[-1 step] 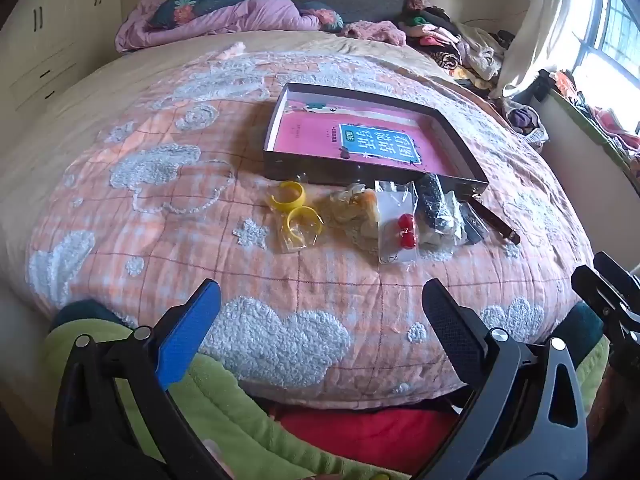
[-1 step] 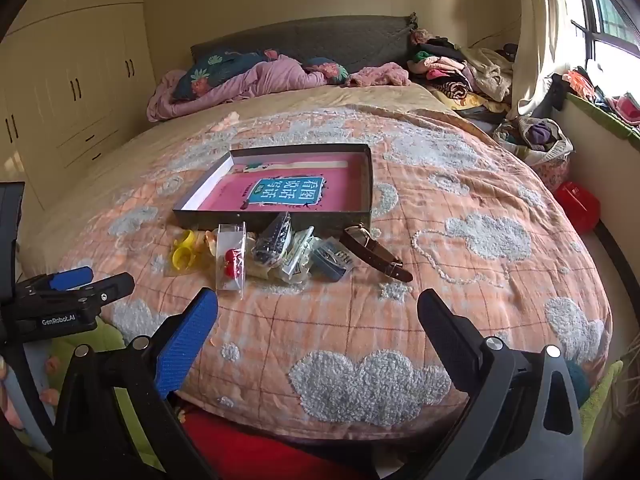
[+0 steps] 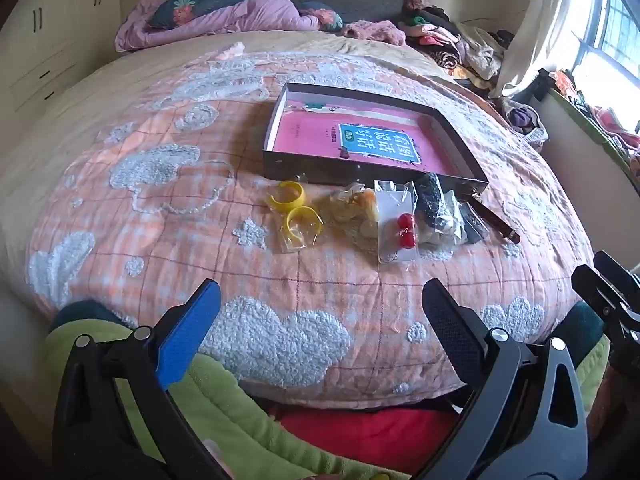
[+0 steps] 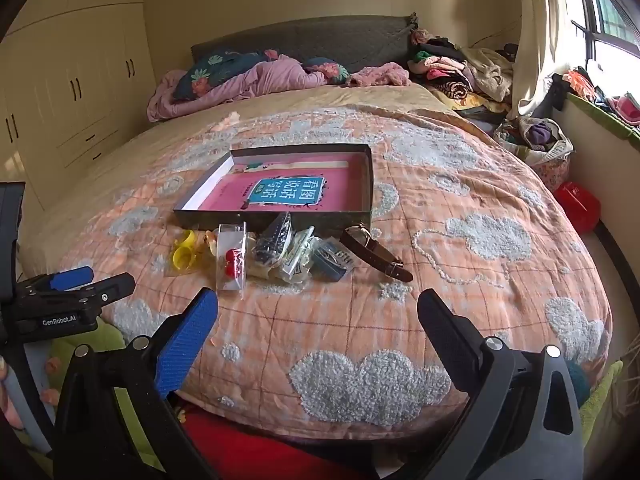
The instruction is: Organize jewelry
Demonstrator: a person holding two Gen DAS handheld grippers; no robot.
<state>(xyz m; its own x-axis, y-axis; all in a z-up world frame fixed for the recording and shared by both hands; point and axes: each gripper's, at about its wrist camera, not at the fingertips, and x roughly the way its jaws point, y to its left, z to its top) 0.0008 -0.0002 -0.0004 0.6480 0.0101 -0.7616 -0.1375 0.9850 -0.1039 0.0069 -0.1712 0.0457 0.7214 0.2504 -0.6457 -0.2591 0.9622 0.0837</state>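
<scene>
Your left hand-held gripper [image 3: 320, 312] is spread wide, its blue and black fingers well apart with nothing between them, hovering above the near edge of the bed [image 3: 120, 208] and touching none of the jewelry. Your right hand-held gripper [image 4: 318, 316] is just as wide open and just as empty, held over the same near edge. In the right wrist view your left one also shows at the far left, and there too its fingers stand apart.

The jewelry lies in a row on the orange quilt, just in front of the shallow dark box [image 3: 456, 142], whose floor is a pink sheet with a teal label. From left to right you have two yellow ring-shaped pieces [image 3: 294, 206], a clear packet with orange-yellow contents [image 3: 358, 210], a carded packet with two red beads [image 3: 406, 230], a dark beaded piece in plastic [image 4: 274, 238], a blue-grey packet [image 4: 332, 260] and a brown strap watch [image 4: 376, 252].

The packets overlap, so their edges and what sits beneath them are hard to separate. In the left wrist view the watch is mostly hidden behind the packets; only its strap end pokes out.
</scene>
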